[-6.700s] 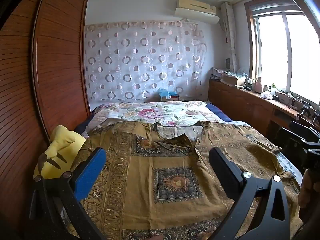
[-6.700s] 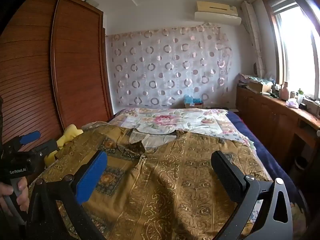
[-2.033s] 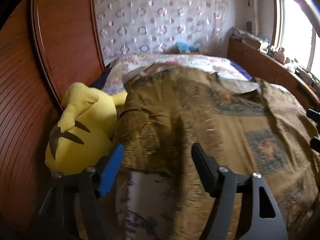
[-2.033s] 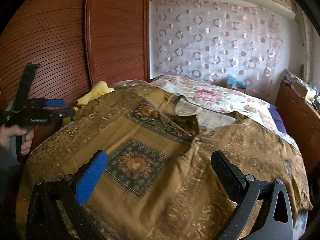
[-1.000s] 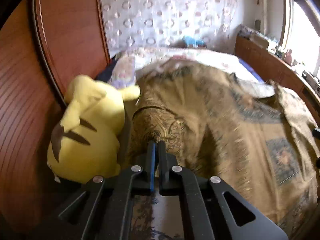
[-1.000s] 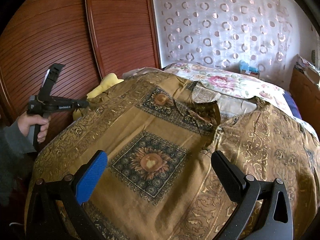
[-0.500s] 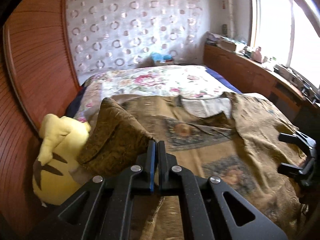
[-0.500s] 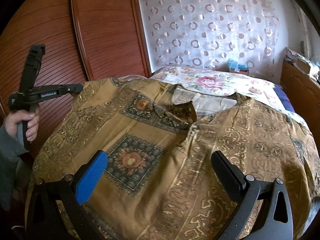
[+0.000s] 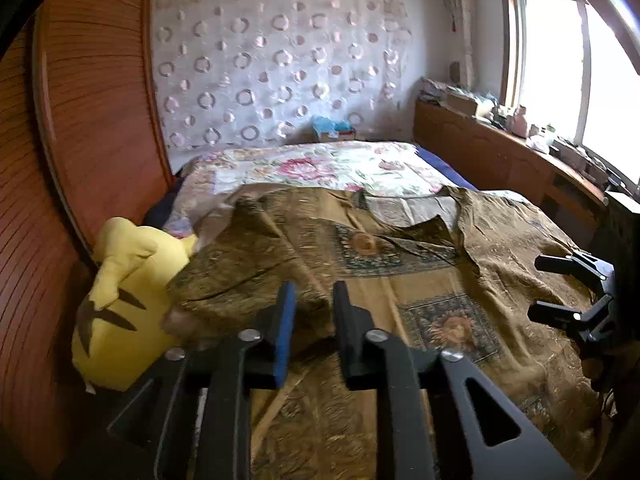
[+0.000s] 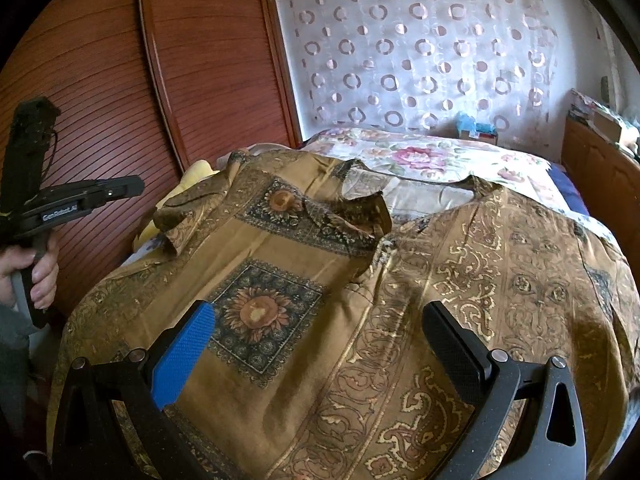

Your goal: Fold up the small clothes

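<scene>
A brown and gold patterned shirt (image 9: 420, 280) lies spread on the bed, collar toward the far end; it also fills the right wrist view (image 10: 360, 280). Its left sleeve (image 9: 248, 268) lies folded inward over the shirt's left side, seen too in the right wrist view (image 10: 188, 216). My left gripper (image 9: 314, 304) hovers just behind that sleeve, jaws partly open with nothing between them. My right gripper (image 10: 320, 332) is wide open and empty above the shirt's lower front. The left gripper shows at the left in the right wrist view (image 10: 100, 192).
A yellow plush toy (image 9: 124, 292) lies at the bed's left edge against the wooden wardrobe (image 9: 80, 140). A floral bedspread (image 9: 312, 168) covers the far end. A wooden cabinet (image 9: 500, 156) with clutter runs under the window on the right.
My left gripper, which was shut on the sleeve and carrying it inward, has opened and let it go; the sleeve now lies on the shirt. The right gripper has stayed open and shifted slightly.
</scene>
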Available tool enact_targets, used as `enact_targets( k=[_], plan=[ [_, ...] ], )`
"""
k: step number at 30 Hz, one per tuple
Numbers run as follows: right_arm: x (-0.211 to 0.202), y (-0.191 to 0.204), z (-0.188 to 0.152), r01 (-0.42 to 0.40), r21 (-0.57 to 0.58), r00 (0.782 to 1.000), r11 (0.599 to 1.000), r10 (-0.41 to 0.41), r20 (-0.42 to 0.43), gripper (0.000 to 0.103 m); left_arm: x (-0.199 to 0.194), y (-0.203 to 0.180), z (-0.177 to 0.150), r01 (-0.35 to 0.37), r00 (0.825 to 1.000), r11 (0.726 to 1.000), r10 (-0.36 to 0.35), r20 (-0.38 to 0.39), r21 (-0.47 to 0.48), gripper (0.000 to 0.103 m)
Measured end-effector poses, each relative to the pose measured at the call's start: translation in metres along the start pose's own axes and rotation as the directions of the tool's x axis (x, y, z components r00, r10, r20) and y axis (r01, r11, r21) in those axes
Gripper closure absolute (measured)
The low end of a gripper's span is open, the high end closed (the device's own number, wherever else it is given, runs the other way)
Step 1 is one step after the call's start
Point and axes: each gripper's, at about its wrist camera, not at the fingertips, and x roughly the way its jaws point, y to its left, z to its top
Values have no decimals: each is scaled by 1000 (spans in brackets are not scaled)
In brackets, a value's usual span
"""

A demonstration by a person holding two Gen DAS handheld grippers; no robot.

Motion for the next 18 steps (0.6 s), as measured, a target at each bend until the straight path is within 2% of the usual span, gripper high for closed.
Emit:
enact_targets(
  k=[1, 3, 5, 7, 9, 11, 18],
  plan=[
    [1, 2, 2, -4, -13, 1000, 1000, 4, -1, 3, -4, 3, -2, -11, 1000, 1000, 11, 11, -4, 62],
    [5, 6, 7, -8, -37, 1000, 999, 8, -2, 5, -11, 9, -5, -29, 999, 1000, 29, 38, -9, 49],
    [8, 10, 13, -13, -56, 1000, 998, 13, 0, 6, -19, 15, -9, -58, 996, 998, 59, 63, -14, 30],
    [11, 16, 20, -27, -79, 1000, 996, 28, 6, 7, -24, 21, -10, -84, 993, 996, 86, 83, -27, 24],
    [16, 22, 27, -38, -108, 999, 993, 39, 12, 9, -31, 28, -12, -80, 991, 996, 84, 102, -46, 22],
    [24, 29, 35, -56, -138, 998, 989, 58, 11, 17, -34, 34, -15, -72, 991, 996, 78, 108, -59, 19],
    [73, 57, 64, -158, -220, 987, 963, 156, -27, 33, -42, 47, -25, -98, 988, 991, 108, 108, -90, 19]
  ],
)
